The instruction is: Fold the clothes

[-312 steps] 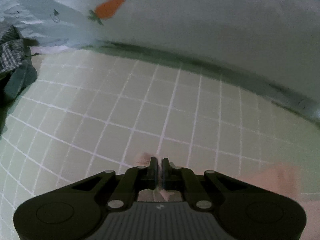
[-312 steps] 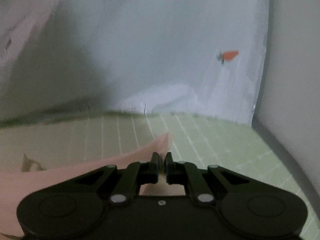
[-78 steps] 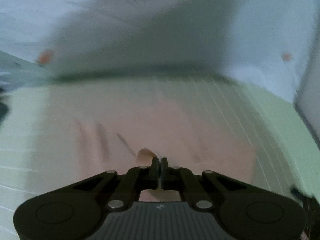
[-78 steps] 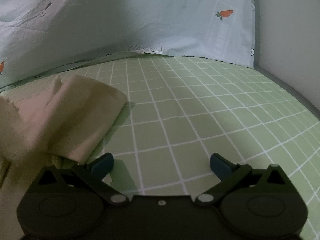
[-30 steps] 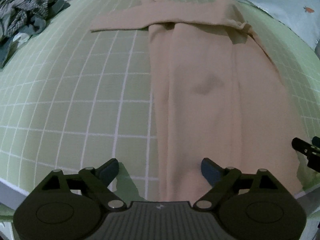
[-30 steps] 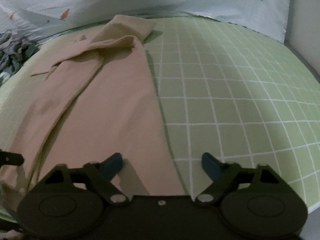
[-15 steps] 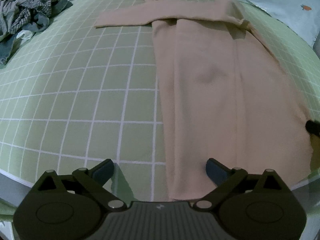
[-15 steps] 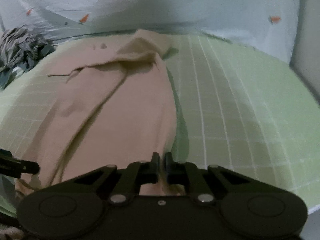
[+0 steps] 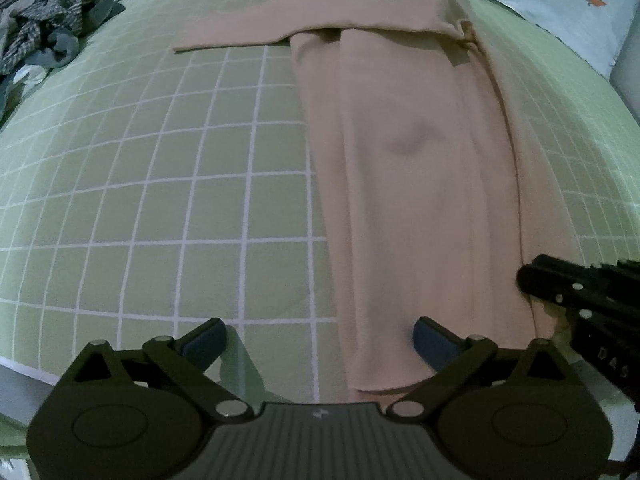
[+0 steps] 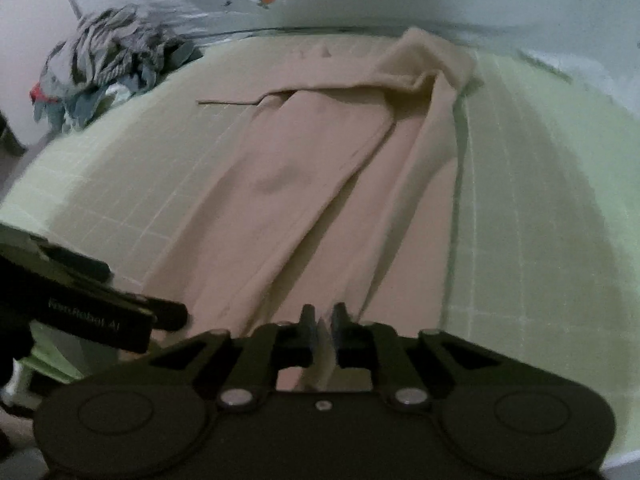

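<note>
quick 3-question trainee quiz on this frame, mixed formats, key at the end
1. True or false: the left hand-held gripper is shut on the beige garment.
2. The right hand-held gripper grips the garment at: A) its near end B) its far end C) the spread sleeve.
3. Fill in: the pile of other clothes lies on the green checked sheet at the far ____.

Key: 1 false, it is open; 2 A; 3 left.
</note>
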`<state>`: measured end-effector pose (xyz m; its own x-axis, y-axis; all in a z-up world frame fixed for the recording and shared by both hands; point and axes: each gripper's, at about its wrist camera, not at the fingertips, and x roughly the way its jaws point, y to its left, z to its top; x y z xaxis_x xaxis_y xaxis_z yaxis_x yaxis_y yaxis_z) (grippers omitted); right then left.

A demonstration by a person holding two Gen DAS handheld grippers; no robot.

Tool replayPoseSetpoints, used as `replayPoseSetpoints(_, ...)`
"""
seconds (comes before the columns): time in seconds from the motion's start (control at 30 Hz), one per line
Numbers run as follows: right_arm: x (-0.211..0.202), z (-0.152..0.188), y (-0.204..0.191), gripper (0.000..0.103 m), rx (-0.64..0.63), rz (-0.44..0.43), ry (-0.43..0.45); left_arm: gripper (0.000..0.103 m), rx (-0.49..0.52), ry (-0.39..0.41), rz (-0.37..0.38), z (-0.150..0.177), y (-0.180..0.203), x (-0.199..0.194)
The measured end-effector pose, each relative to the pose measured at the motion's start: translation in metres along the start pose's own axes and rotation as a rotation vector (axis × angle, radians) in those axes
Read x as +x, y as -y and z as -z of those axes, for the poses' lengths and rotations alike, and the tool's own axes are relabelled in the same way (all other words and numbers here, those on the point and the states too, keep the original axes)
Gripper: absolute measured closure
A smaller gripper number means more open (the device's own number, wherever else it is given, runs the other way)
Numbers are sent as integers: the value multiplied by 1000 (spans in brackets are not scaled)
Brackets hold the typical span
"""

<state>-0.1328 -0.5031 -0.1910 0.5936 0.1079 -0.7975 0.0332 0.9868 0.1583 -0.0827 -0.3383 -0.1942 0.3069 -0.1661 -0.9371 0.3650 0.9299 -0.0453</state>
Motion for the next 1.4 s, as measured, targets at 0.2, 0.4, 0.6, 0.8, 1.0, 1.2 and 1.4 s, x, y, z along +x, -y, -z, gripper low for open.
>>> replayPoseSetpoints(0.2, -21, -2, 15, 77, 189, -46, 111, 0, 13, -11, 10, -1, -6, -1)
replayPoseSetpoints(0.4, -8, -2, 25, 87, 269, 5, 57, 0, 26, -9, 15, 1, -9, -1)
replayPoseSetpoints(0.6, 4, -4, 15, 86, 242, -52, 13, 0, 31, -22, 19, -7, -10, 1)
replayPoseSetpoints(0.8, -1, -24, 19, 71, 236, -52, 74, 0, -12, -35, 23, -21, -19, -1)
replayPoseSetpoints(1.0, -5, -45, 23, 31, 229, -26, 135, 0, -173, 57, 9, -50, -66, -14)
replayPoseSetpoints(1.2, 6, -77, 40, 24, 308, 31, 173, 0, -321, 103, 0, -98, -118, -3)
replayPoseSetpoints(1.4, 32, -117, 46, 19, 441, 90, 188, 0, -324, 119, 12, -160, -157, 23)
